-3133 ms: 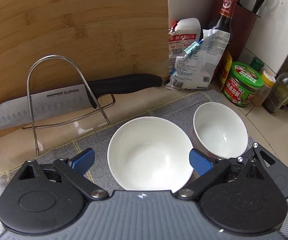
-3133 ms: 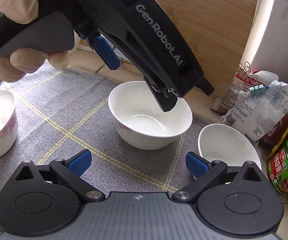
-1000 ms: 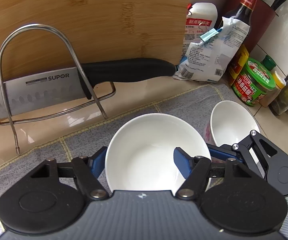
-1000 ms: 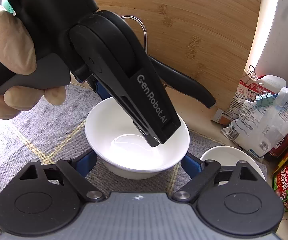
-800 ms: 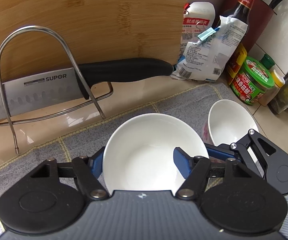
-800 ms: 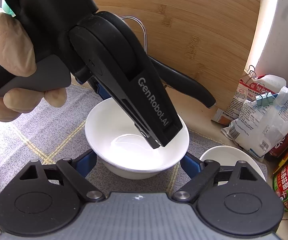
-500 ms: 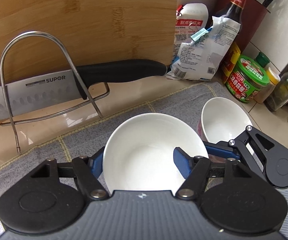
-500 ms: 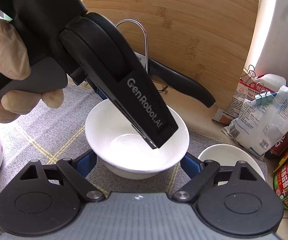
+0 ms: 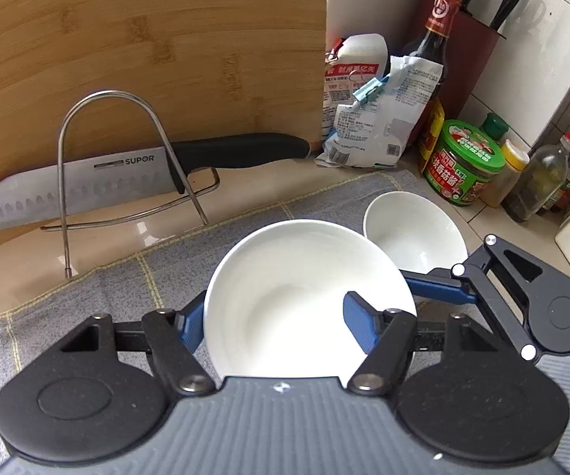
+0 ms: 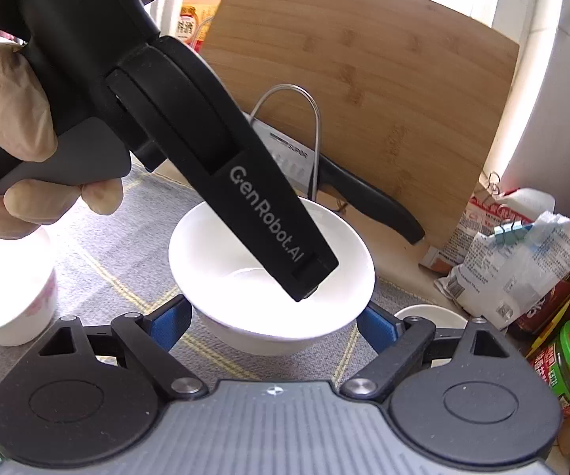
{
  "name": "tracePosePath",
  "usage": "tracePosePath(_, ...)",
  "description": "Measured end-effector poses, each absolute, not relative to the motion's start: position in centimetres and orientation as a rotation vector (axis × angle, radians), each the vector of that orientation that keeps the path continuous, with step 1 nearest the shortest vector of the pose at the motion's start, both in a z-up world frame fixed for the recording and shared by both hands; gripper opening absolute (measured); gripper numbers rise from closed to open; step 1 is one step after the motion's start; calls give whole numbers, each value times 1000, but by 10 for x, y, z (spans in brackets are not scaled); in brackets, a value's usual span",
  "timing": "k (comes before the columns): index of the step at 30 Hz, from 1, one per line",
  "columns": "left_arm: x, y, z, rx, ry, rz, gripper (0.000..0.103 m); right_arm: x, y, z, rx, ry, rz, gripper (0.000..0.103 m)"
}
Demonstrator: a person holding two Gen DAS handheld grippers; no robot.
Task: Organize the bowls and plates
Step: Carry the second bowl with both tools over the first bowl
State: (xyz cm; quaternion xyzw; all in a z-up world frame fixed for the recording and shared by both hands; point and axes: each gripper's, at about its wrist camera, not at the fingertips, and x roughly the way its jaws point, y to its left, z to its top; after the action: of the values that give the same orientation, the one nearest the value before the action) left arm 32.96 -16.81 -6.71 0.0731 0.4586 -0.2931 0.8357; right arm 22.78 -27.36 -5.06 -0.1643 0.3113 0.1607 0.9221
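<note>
The large bamboo cutting board (image 9: 146, 59) leans upright at the back of the bench (image 9: 245, 194), and both views show it. In front of it the grey checked cloth mat (image 9: 86, 297) covers the bench. On this mat is the big white ceramic bowl (image 9: 296, 301). The left gripper (image 9: 273, 322) holds this bowl by its wall: one blue finger is inside the bowl and the other presses outside, on the left. The right gripper (image 10: 273, 322) is around the same bowl with its blue fingers at both sides, close to the wall; I cannot tell if they touch it.

Only the right wrist view shows the gloved left hand (image 10: 11, 126) on the black handle, and also a white cup with pink pattern (image 10: 7, 289) at the left on the mat. Only the left wrist view shows well the smaller white bowl (image 9: 413, 233), which stands just beside the big one, to its right; in the other view it is mostly hidden.

The steel knife with black handle (image 9: 138, 182) lies in a bent wire rack (image 9: 114, 150) against the board. At the right are a clipped white packet (image 9: 380, 118), a dark sauce bottle (image 9: 439, 39) and a green-lidded jar (image 9: 463, 162).
</note>
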Motion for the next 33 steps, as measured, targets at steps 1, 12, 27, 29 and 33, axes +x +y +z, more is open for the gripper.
tracePosePath(1, 325, -165, -64, 150, 966, -615, 69, 224, -272, -48, -343, 634, 337, 93)
tracePosePath(12, 289, -135, -48, 106, 941, -539, 69, 193, -246, -31, -401, 582, 412, 93)
tracePosePath(27, 249, -89, -34, 64, 905, -412, 69, 173, -211, -22, -436, 535, 532, 93)
tracePosePath(29, 244, -81, -33, 59, 901, -389, 69, 172, -204, -21, -441, 527, 551, 93)
tracePosePath(33, 237, -64, -29, 46, 895, -351, 69, 171, -191, -19, -449, 514, 590, 93)
